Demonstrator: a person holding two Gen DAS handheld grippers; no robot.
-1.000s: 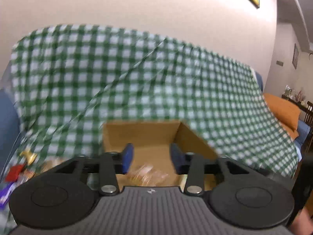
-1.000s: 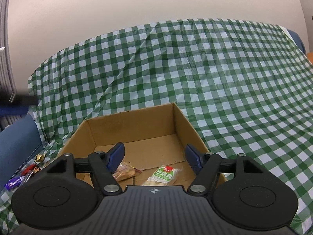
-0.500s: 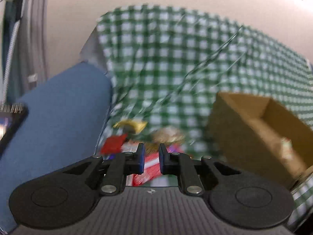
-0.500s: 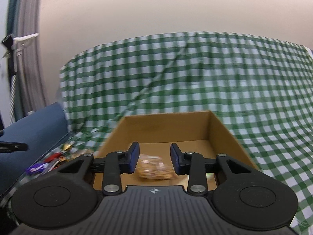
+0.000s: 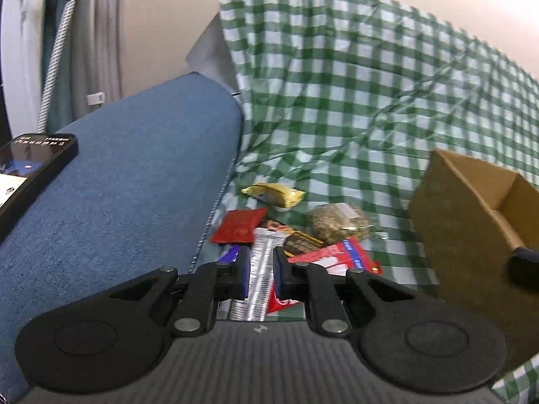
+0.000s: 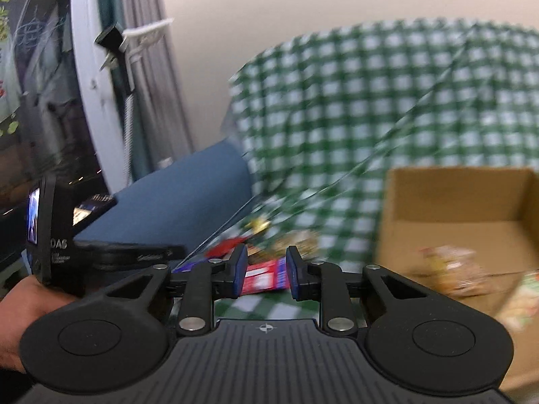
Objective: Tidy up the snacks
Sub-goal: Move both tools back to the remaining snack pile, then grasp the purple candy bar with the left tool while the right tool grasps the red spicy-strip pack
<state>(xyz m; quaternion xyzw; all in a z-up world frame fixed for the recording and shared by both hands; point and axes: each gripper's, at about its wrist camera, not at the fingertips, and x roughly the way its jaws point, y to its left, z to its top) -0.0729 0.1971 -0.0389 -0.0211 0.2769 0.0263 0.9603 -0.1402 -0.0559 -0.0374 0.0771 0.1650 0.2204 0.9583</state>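
- A second ago both wrist views faced the cardboard box [image 5: 471,222]; now both face the heap of snacks beside the blue cushion [image 5: 128,185], with the box off to the right.
- The left gripper [image 5: 262,274] has its jaws drawn in to a narrow gap; a silver wrapper [image 5: 261,276] lies between them, but whether the pads press it I cannot tell.
- The right gripper [image 6: 266,271] has just been closing its jaws; nothing is between them, a moderate gap left.
- Snacks on the green checked cloth [image 5: 337,101], near its left edge: one yellow packet [image 5: 274,194], one dark red sachet [image 5: 240,225], one round seed cake [image 5: 338,224], one red-and-white packet [image 5: 337,257].
- One box, with two blurred packets inside in the right view.
- One phone [image 5: 30,168] lies on the cushion.
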